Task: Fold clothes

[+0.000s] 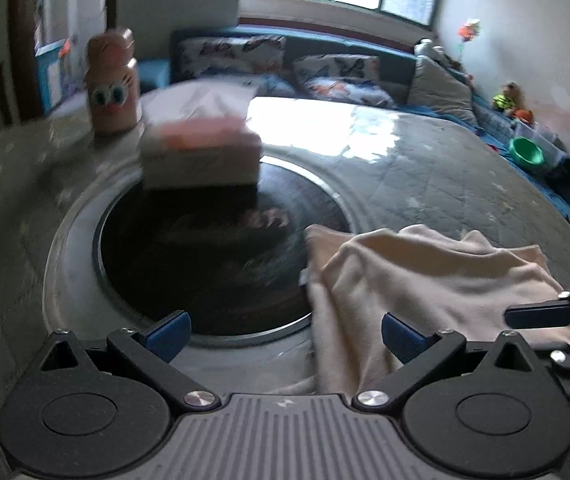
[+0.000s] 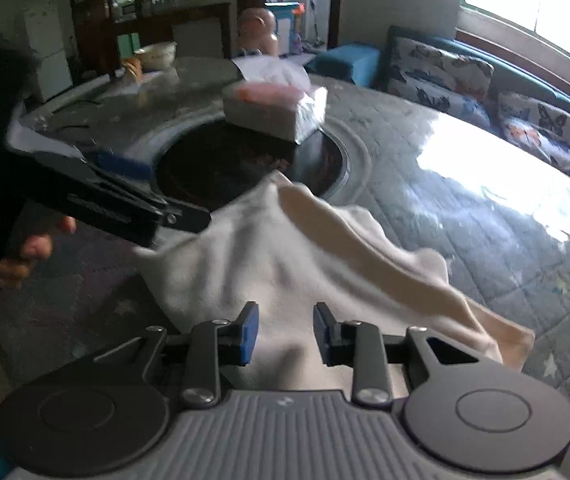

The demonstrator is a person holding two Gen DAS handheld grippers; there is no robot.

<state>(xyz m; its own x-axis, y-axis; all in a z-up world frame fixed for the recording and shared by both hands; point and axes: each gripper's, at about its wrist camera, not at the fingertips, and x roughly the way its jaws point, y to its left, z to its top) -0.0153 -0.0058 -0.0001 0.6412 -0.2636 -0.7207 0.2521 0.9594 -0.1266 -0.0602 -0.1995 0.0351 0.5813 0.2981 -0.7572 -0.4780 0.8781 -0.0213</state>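
A crumpled cream garment (image 1: 425, 280) lies on the round table, partly over the dark centre plate; it also shows in the right wrist view (image 2: 305, 264). My left gripper (image 1: 285, 334) is wide open, its right finger over the garment's left edge, its left finger over the plate rim. From the right wrist view the left gripper (image 2: 165, 196) hangs at the garment's left edge. My right gripper (image 2: 285, 334) is partly open just above the garment's near part, nothing between the pads. It shows at the right edge of the left wrist view (image 1: 541, 314).
A tissue box (image 1: 201, 152) stands on the dark round centre plate (image 1: 205, 256) of the quilted table (image 1: 445, 176). A pink cat-face bottle (image 1: 111, 80) stands at the back left. A sofa with cushions (image 1: 325, 64) lies beyond the table. A bowl (image 2: 157, 54) sits at the table's far side.
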